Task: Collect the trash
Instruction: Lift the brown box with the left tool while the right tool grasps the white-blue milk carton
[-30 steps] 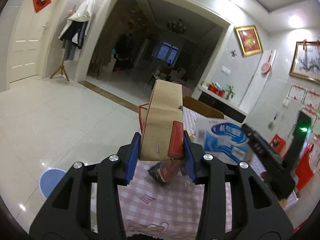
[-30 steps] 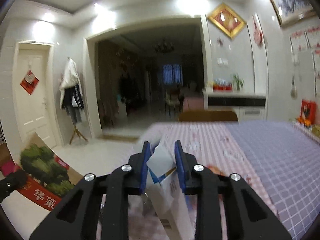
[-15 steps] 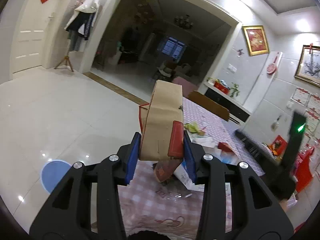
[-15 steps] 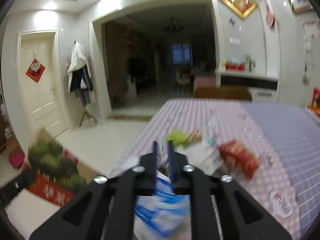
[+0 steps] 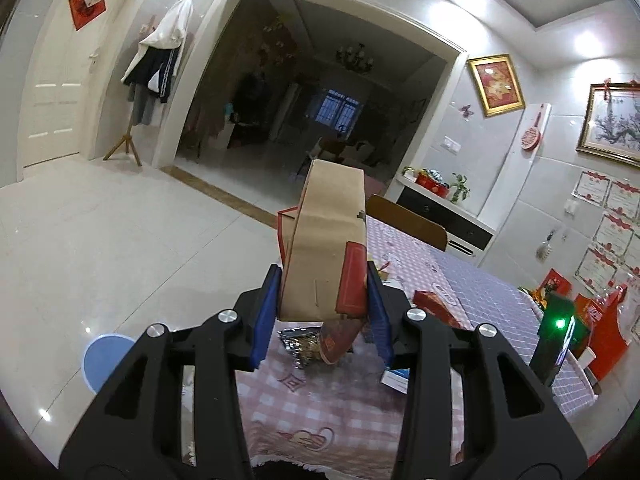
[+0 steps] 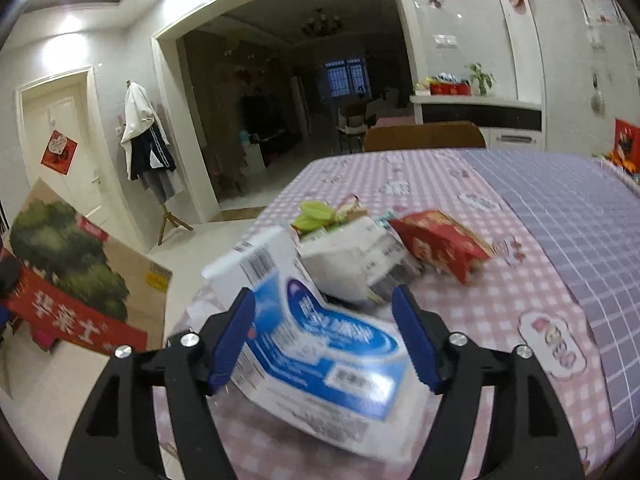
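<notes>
1. The left tongs [image 5: 322,312] are clamped on the folded brown cardboard box flap with a red edge [image 5: 328,248], held at the near edge of the pink checked surface [image 5: 320,412]
2. The right tongs [image 6: 324,332] are opening; the blue-and-white crumpled paper carton [image 6: 320,344] lies on the surface between them, unpinched
3. Beyond it lie a white wrapper [image 6: 352,256] and a red snack packet [image 6: 440,240]
</notes>
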`<state>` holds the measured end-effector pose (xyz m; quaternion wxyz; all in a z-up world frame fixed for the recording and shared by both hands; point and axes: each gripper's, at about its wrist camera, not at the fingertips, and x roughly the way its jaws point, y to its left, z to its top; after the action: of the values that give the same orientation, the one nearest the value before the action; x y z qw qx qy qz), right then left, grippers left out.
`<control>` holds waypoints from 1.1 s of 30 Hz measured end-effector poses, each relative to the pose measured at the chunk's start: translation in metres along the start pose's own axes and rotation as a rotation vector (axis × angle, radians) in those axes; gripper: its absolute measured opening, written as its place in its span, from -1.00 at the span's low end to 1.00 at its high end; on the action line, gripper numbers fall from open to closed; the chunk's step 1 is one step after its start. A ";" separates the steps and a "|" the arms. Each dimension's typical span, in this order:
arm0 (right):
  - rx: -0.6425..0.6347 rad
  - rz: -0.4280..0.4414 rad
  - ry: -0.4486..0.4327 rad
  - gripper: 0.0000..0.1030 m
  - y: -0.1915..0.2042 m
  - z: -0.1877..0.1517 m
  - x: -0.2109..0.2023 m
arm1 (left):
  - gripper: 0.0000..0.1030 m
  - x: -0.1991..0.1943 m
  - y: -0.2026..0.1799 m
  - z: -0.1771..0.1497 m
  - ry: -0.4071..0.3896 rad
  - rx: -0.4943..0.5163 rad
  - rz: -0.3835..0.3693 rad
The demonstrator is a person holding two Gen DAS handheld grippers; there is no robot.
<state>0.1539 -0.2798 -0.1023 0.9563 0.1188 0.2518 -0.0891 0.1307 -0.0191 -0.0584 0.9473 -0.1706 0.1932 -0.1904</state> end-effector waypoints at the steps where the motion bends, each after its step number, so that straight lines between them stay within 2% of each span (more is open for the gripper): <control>1: 0.004 -0.006 0.004 0.40 -0.004 -0.003 -0.002 | -0.22 -0.001 -0.004 -0.002 0.003 0.003 -0.004; 5: 0.009 0.008 0.038 0.45 -0.015 -0.021 -0.010 | -0.22 -0.001 -0.016 -0.011 0.030 0.019 -0.020; 9: -0.012 0.031 0.046 0.45 -0.008 -0.028 -0.013 | -0.22 -0.005 -0.024 -0.021 0.050 0.043 -0.007; 13: -0.084 0.077 0.040 0.44 0.019 -0.029 -0.012 | -0.21 -0.015 -0.023 -0.025 0.054 0.041 0.027; 16: -0.138 0.077 0.053 0.44 0.039 -0.029 -0.001 | -0.21 -0.021 -0.021 -0.026 0.053 0.038 0.048; 20: -0.177 0.028 0.073 0.40 0.059 -0.029 0.023 | -0.21 -0.020 -0.017 -0.025 0.065 0.028 0.054; 21: -0.178 0.017 0.082 0.13 0.061 -0.029 0.028 | -0.21 -0.019 -0.018 -0.025 0.066 0.028 0.050; 22: -0.178 0.012 0.097 -0.05 0.061 -0.028 0.034 | -0.21 -0.019 -0.019 -0.024 0.066 0.031 0.049; 23: -0.168 0.022 0.115 -0.43 0.059 -0.027 0.040 | -0.21 -0.018 -0.019 -0.023 0.066 0.036 0.048; 24: -0.169 0.021 0.125 -0.63 0.058 -0.025 0.043 | -0.21 -0.017 -0.019 -0.022 0.065 0.038 0.045; 25: -0.174 0.005 0.108 -0.71 0.056 -0.023 0.041 | -0.21 -0.016 -0.021 -0.021 0.065 0.038 0.039; 26: -0.178 -0.008 0.080 -0.87 0.054 -0.020 0.037 | -0.21 -0.015 -0.021 -0.019 0.061 0.038 0.031; 29: -0.181 -0.037 -0.012 -0.94 0.047 -0.009 0.018 | -0.21 -0.016 -0.017 -0.015 0.045 0.033 0.010; 33: -0.203 -0.019 -0.149 -0.94 0.055 0.010 -0.020 | -0.21 -0.018 0.000 -0.004 0.021 -0.023 -0.038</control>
<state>0.1542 -0.2277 -0.0734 0.9786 0.0119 0.1890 -0.0808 0.1133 -0.0122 -0.0564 0.9394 -0.1829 0.2021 -0.2081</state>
